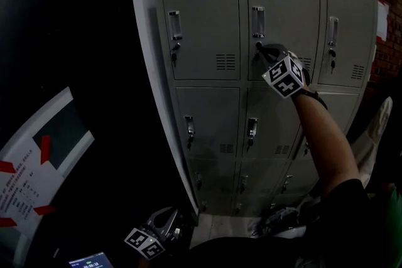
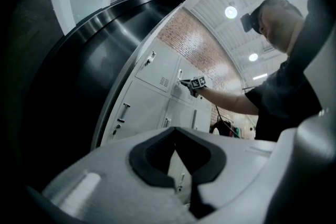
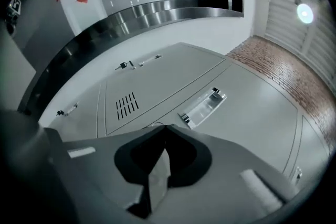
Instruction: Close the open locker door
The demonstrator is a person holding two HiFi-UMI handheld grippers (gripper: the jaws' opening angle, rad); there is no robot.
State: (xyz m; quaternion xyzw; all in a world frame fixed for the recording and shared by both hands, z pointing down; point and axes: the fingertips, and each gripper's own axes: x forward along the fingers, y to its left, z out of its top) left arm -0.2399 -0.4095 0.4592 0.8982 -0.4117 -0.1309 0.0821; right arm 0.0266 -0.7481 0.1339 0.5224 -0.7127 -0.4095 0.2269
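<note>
Right gripper (image 1: 259, 47) resting on top-middle locker door (image 1: 282, 16)
Door sitting at 12 o'clock in head view, looking flush; right jaws closed together, gripping nothing, tips at door just below handle (image 1: 258, 22). Left gripper (image 1: 167, 221) hanging at 7 o'clock, jaws together, empty.

Lockers (image 1: 270, 72) ahead — dark panel (image 1: 75, 41) left
</note>
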